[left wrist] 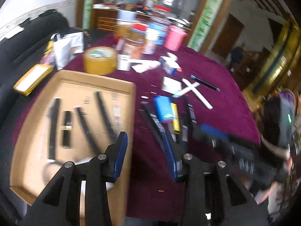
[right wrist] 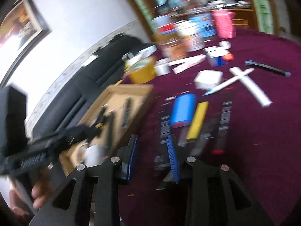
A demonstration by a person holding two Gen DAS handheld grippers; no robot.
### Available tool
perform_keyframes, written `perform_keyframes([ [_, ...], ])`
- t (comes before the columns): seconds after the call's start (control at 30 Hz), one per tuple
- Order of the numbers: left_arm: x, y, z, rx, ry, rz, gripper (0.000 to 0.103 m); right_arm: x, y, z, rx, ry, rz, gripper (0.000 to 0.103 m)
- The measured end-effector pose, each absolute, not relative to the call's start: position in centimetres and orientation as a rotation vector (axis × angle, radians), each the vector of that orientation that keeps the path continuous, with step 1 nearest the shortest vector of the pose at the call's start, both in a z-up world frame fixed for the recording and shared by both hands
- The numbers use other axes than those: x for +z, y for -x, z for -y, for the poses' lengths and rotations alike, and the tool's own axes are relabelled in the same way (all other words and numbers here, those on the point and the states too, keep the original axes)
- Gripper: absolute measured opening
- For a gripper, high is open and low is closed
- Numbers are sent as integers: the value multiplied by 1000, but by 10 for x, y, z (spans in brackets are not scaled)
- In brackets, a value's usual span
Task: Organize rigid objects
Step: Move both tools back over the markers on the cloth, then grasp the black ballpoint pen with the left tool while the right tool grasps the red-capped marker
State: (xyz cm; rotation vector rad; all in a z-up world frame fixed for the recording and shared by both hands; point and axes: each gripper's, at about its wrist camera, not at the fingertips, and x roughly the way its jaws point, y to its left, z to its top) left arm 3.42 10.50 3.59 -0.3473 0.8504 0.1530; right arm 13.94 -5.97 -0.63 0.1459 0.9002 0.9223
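A shallow cardboard box (left wrist: 94,78) (right wrist: 129,87) lies on the maroon tablecloth and holds several black sticks (left wrist: 103,113). To its right lie a blue box (left wrist: 163,109) (right wrist: 183,109), a yellow bar (left wrist: 175,116) (right wrist: 197,120) and black barcoded strips (left wrist: 156,124) (right wrist: 224,116). My left gripper (left wrist: 145,148) hovers over the box's right rim, open with nothing between its blue pads. My right gripper (right wrist: 152,150) hangs above the strips, also open and empty. Both views are blurred.
Further back lie two crossed white sticks (left wrist: 195,92) (right wrist: 250,86), a black pen (left wrist: 205,82), a white box (right wrist: 208,79), a tape roll (left wrist: 99,60), a pink cup (left wrist: 175,37) and jars. A black sofa (right wrist: 90,86) flanks the table's left side.
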Motion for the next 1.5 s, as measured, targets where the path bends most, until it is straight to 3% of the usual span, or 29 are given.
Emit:
perform_keyframes([
  [0.3,18,-45,-49,90,285,-917,37,-34,-209,82,711,-196,-1022,28],
  [0.73,4,-60,-44,87,307,-939,37,-62,-233,64,650,-152,-1042,28],
  [0.8,1,-65,-43,80,303,-953,37,-72,-237,61,653,-145,-1072,25],
  [0.83,-1,-67,-42,78,299,-960,37,-71,-236,61,641,-125,-1050,17],
  [0.87,-2,-71,-40,75,296,-965,37,-70,-234,59,634,-96,-1050,15],
  [1.23,-25,-123,-23,3,258,-1058,36,-81,-235,103,690,-305,-1135,14],
  [1.3,-31,-135,-27,-6,291,-1086,28,-81,-235,104,688,-317,-1135,14],
  [1.5,-37,-155,-20,-33,275,-1127,17,-84,-240,120,653,-398,-1144,14],
])
